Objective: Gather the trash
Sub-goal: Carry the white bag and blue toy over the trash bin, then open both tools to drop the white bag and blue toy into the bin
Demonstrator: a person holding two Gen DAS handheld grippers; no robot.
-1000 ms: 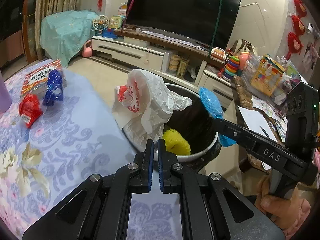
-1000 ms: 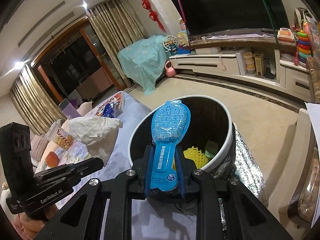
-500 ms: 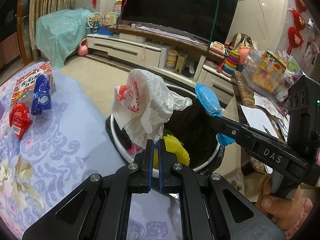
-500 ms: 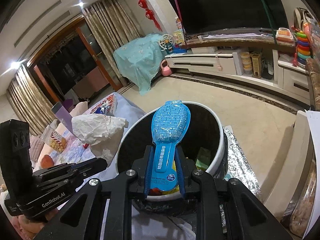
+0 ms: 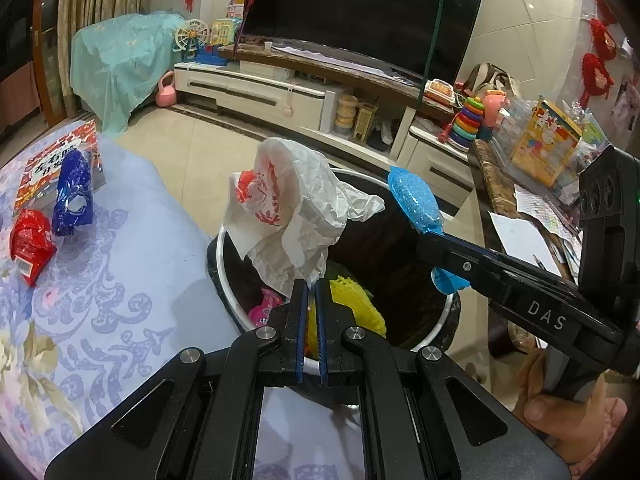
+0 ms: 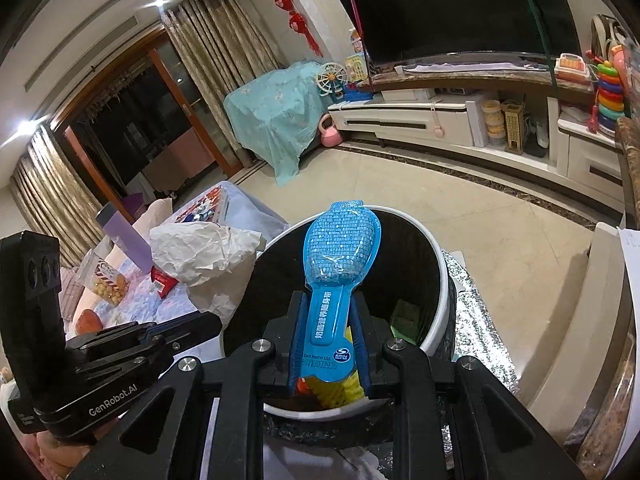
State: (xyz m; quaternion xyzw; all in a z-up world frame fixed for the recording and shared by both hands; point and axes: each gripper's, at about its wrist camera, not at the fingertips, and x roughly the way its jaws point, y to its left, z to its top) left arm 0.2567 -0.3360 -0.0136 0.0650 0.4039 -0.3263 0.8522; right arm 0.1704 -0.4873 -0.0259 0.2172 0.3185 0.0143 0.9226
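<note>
My left gripper (image 5: 311, 286) is shut on a crumpled white plastic bag (image 5: 292, 216) with red print and holds it over the near rim of a round white trash bin (image 5: 224, 256) with a black liner. My right gripper (image 6: 326, 300) is shut on a blue plastic package (image 6: 340, 256) and holds it above the bin's opening (image 6: 404, 276); it also shows in the left wrist view (image 5: 416, 204). Yellow trash (image 5: 356, 300) and a pink item (image 5: 266, 310) lie inside the bin.
A red wrapper (image 5: 30, 244) and a blue wrapper (image 5: 74, 198) lie on the floral blue tablecloth (image 5: 100, 312) at left, by a printed box (image 5: 56, 160). A purple bottle (image 6: 124, 236) and snack bag (image 6: 104, 280) stand farther back. A cluttered table (image 5: 532, 200) is right.
Both grippers have moved forward and over the bin with their loads. The bag now hangs over the rim and the blue package sits above the opening.
</note>
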